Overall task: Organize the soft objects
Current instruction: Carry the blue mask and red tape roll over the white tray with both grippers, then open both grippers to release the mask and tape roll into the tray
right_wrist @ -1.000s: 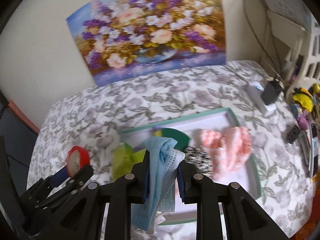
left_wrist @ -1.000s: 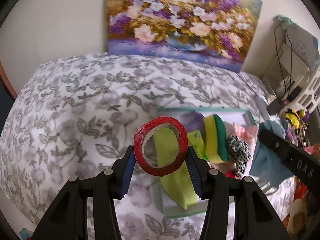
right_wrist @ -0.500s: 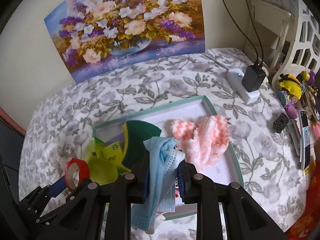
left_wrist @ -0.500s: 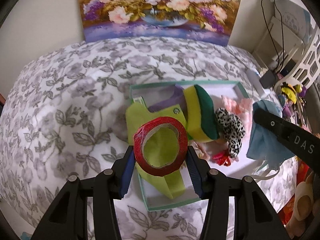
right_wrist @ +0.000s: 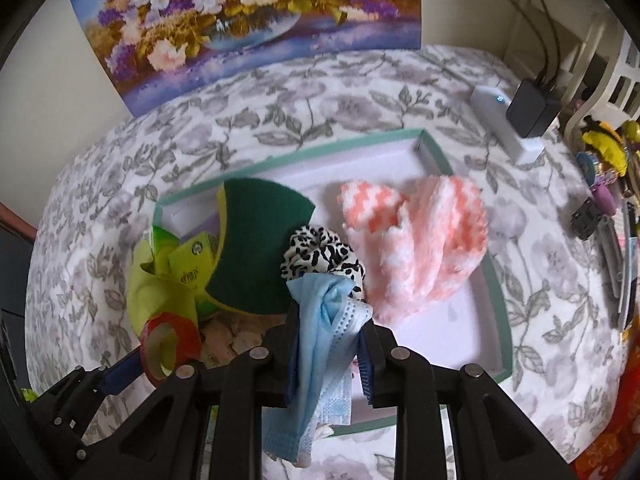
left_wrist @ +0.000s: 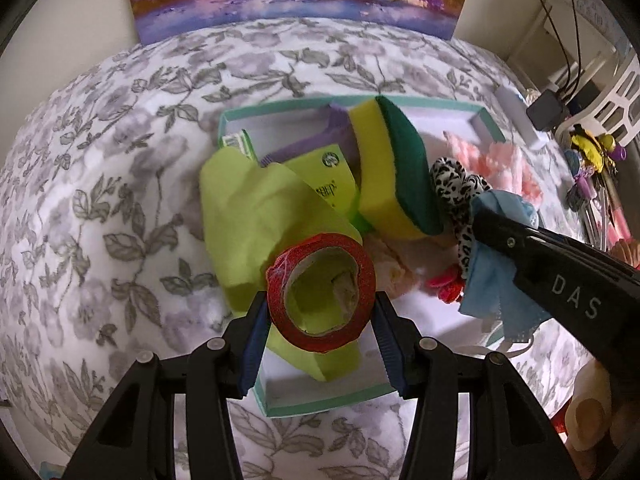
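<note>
Both grippers have dropped toward the teal tray (left_wrist: 304, 408), which now fills each view. The left gripper (left_wrist: 320, 312), half open, clamps a red tape roll (left_wrist: 320, 304) over the tray's near left part, above the green cloth (left_wrist: 256, 224). The right gripper (right_wrist: 332, 332), jaws narrow and just easing wider, pinches a blue face mask (right_wrist: 328, 320) beside the leopard scrunchie (right_wrist: 320, 252). Release into the tray looks imminent.
</note>
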